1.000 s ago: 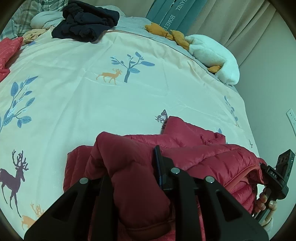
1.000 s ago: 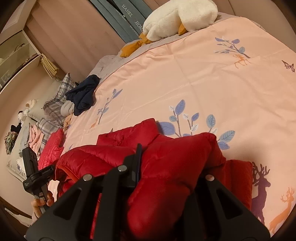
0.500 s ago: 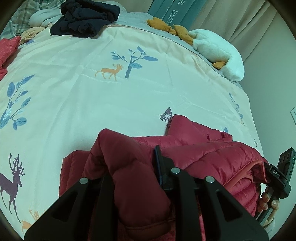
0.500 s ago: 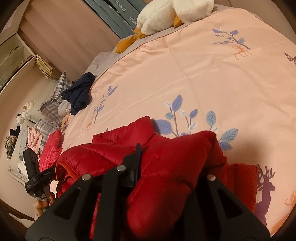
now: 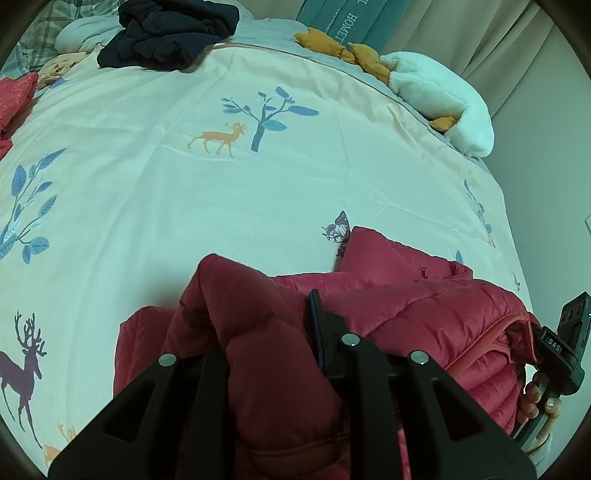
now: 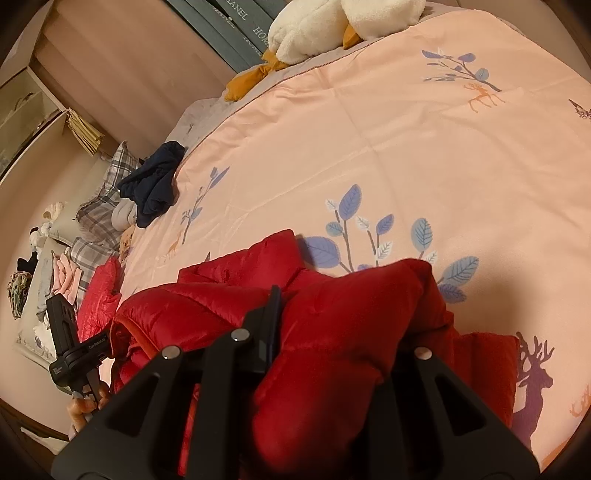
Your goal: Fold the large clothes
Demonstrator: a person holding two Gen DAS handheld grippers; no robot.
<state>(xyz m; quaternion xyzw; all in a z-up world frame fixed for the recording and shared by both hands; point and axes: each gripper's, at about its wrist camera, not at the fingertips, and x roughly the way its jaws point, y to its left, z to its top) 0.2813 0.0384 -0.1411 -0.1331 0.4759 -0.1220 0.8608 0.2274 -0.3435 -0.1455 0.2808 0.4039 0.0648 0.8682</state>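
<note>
red jacket [image 5: 406, 306], navy clothes [image 5: 173, 33], plush goose [image 5: 439, 96]

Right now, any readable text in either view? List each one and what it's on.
"HOMET": teal headboard panel, left wrist view; letters after it cut off.
"ANEL" and "HOM": same headboard panels, right wrist view, both partly hidden.
"DAS": label on the right tool body.
Small white print on the left tool body: too blurred to read.
Nothing legible on the red down jacket.

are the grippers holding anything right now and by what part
Both hold the red puffer jacket. The left gripper and the right gripper are each shut on a thick bunched fold of its quilted fabric; which part of the jacket cannot be told.
</note>
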